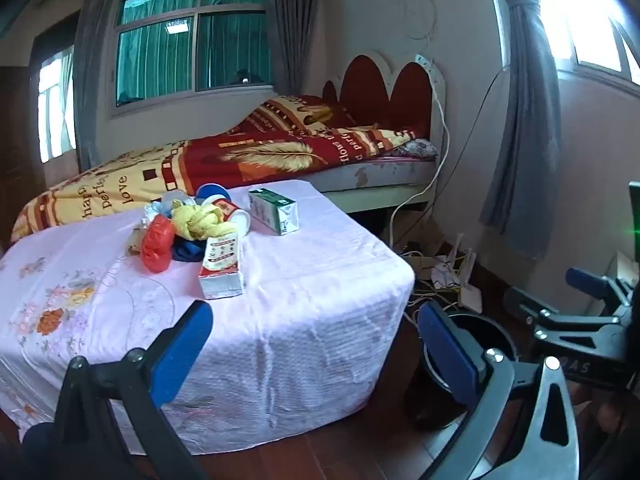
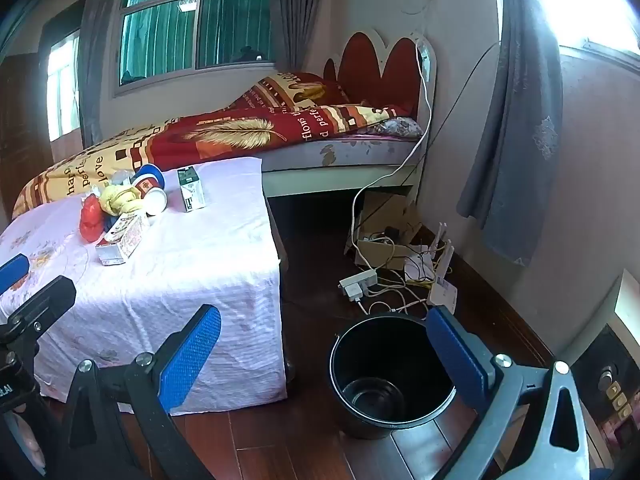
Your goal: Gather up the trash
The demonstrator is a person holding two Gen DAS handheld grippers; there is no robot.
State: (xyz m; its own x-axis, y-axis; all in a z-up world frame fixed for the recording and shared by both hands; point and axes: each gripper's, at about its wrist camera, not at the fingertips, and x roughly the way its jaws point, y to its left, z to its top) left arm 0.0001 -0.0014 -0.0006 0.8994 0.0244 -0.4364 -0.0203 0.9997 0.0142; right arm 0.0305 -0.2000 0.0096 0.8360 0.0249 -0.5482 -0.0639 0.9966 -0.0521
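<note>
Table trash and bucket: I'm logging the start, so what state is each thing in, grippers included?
Black bucket: upright on floor, empty.
Green carton: lying on its side on table.
Red-and-white box: lying flat, nearest table edge.
Red bag: crumpled, in pile.
Paper cup: tipped over.
Left gripper: open, empty.
Right gripper: open, empty.

A bed (image 1: pixel 248 160) stands along the far wall under a quilt (image 1: pixel 224 156) in red and yellow, printed with a feather and some words. Its headboard (image 1: pixel 384 84) is white with red arched panels. A large window (image 1: pixel 192 40) with green-tinted panes sits above the bed, and grey curtains (image 2: pixel 516 120) hang to its sides and by a second bright window on the right. A white cable (image 2: pixel 420 128) runs down from the headboard to the dark wooden floor (image 2: pixel 312 264), where a power strip (image 2: pixel 358 282), a cardboard box (image 2: pixel 384 232), and a tangle of wires lie near the wall.
</note>
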